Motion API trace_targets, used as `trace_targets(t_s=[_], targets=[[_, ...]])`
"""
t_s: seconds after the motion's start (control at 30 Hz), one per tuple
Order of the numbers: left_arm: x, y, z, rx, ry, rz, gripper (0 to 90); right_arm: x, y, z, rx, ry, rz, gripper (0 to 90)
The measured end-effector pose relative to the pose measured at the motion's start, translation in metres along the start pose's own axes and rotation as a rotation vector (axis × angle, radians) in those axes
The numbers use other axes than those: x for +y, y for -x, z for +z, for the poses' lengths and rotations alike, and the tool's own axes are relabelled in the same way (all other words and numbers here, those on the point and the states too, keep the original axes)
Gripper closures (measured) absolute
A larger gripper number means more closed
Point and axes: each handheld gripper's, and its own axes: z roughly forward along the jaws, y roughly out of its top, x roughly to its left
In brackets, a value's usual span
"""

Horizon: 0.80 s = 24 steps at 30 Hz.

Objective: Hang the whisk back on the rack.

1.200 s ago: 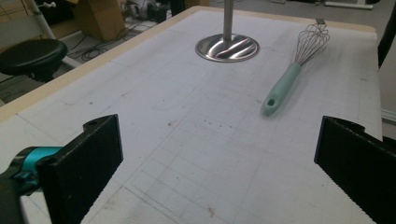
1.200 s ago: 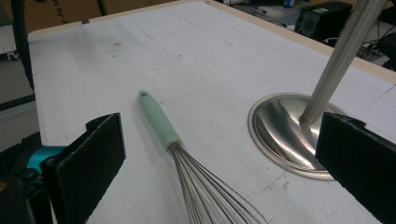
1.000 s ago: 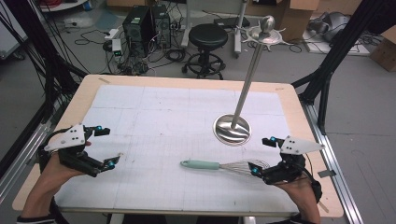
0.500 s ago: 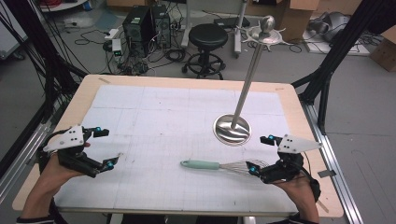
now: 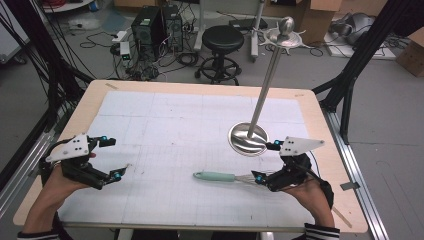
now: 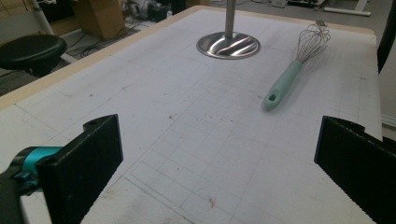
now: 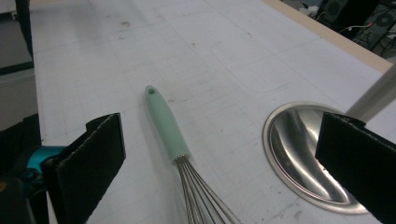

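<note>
Now the whisk [image 5: 227, 177] lies flat on the white gridded sheet [image 5: 175, 130] of the table, just in front of the round steel base of the stand [image 5: 248, 139], with its mint-green handle pointing away from the right gripper [image 5: 267, 162] and its wire head toward it. The right gripper has its jaws wide apart, one on each side of the wire head, and in the right gripper view the whisk [image 7: 180, 154] runs up between them without touching either jaw. The left gripper [image 5: 112, 157] is well apart from the whisk, near the left edge of the sheet, and its jaws are also spread wide over bare paper.
</note>
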Motion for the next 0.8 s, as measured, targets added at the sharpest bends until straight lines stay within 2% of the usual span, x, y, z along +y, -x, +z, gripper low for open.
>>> trace_targets(t_s=[0.37,0.8], targets=[[-0.002,0.001,0.003,-0.008,-0.002,-0.006,1.7,0.017,-0.004,0.032,0.064,-0.131,-0.081,0.6],[-0.003,0.001,0.005,-0.014,-0.008,-0.004,1.7,0.018,-0.006,0.07,0.137,-0.266,-0.13,0.7]])
